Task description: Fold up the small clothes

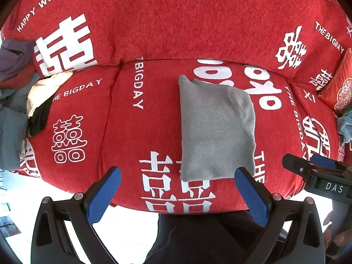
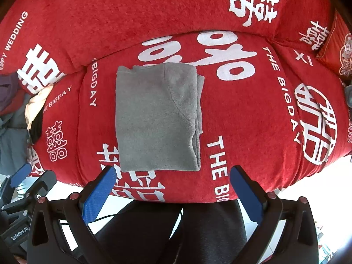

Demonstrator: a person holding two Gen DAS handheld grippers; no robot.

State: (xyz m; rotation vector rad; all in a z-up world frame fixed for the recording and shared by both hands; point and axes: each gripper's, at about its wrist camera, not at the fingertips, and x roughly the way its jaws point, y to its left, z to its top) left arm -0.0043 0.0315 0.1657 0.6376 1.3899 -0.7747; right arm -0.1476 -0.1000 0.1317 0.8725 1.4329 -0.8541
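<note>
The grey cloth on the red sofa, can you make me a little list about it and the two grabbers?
item: grey garment, folded into a neat rectangle
where: flat on the seat of the red sofa with white lettering
left gripper: open, holds nothing, just short of the garment's near edge
right gripper: open, holds nothing, also near that edge
other clothes: loose pile at the sofa's left end
cushion: red cushion at the right end

A red sofa cover printed with white characters and "THE BIGDAY" lettering spreads over seat and backrest. A red embroidered cushion leans at the far right end
</note>
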